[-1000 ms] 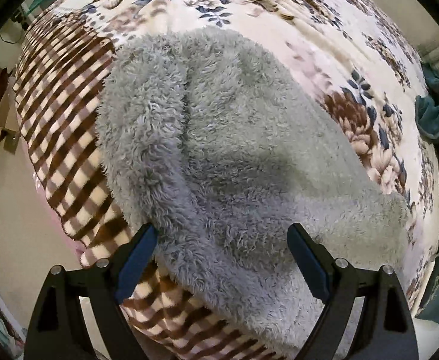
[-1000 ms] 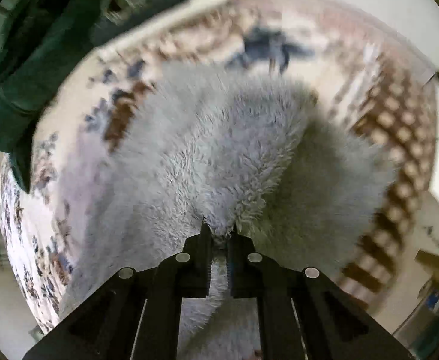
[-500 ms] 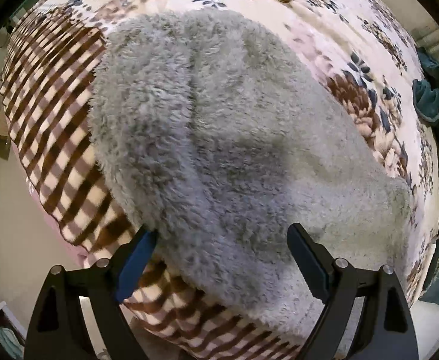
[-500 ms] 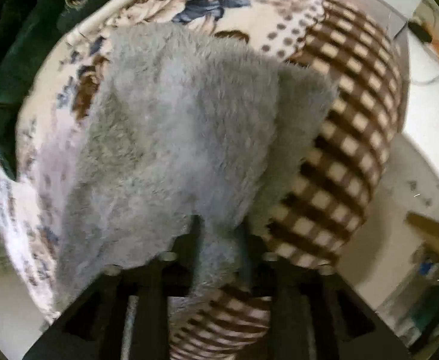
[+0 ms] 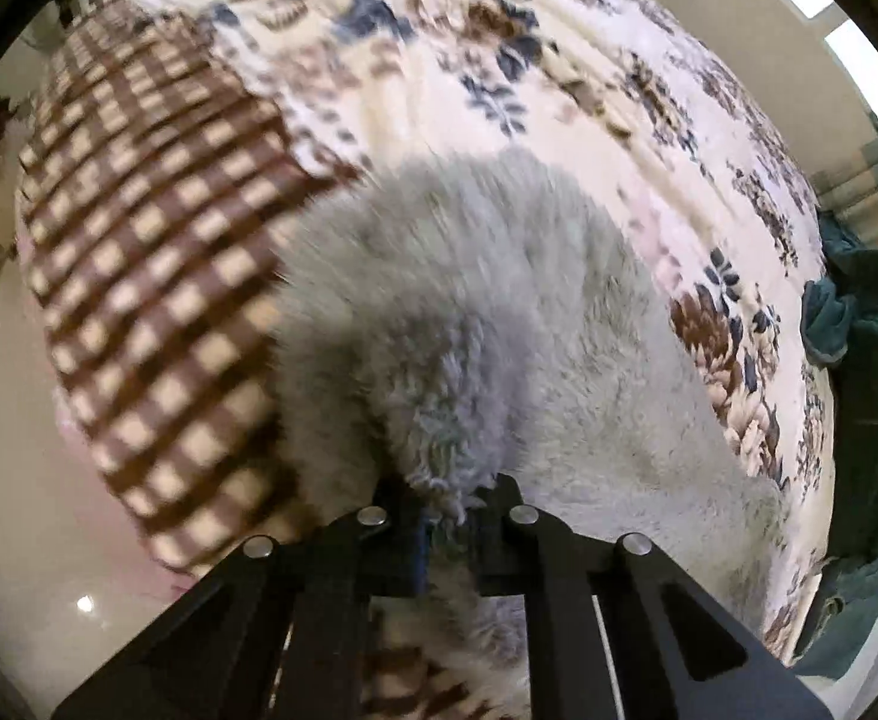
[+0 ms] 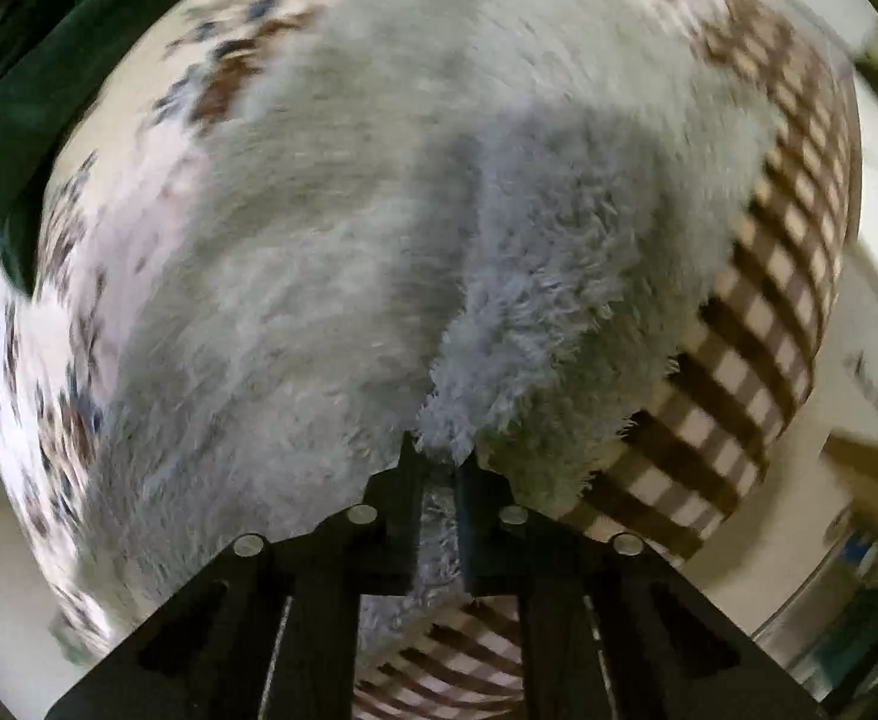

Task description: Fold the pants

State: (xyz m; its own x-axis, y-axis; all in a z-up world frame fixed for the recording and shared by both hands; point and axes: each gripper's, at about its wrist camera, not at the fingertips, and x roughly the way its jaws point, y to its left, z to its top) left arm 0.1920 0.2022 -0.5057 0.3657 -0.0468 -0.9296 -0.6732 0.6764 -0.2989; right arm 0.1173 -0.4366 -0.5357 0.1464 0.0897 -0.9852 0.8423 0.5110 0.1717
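Left wrist view: fluffy grey fleece pants [image 5: 499,324] lie on a floral-and-brown-checked blanket [image 5: 157,228]. Left gripper [image 5: 448,498] pinches a tuft of the pile. Right gripper [image 6: 439,462] likewise clamps fleece near the checked border. Dark green cloth [image 5: 859,360] bunched at the blanket's far edge.

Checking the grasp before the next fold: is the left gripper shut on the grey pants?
Shut. In the left wrist view, the left gripper has its jaws drawn close with a tuft of the fluffy grey pants pinched between them.
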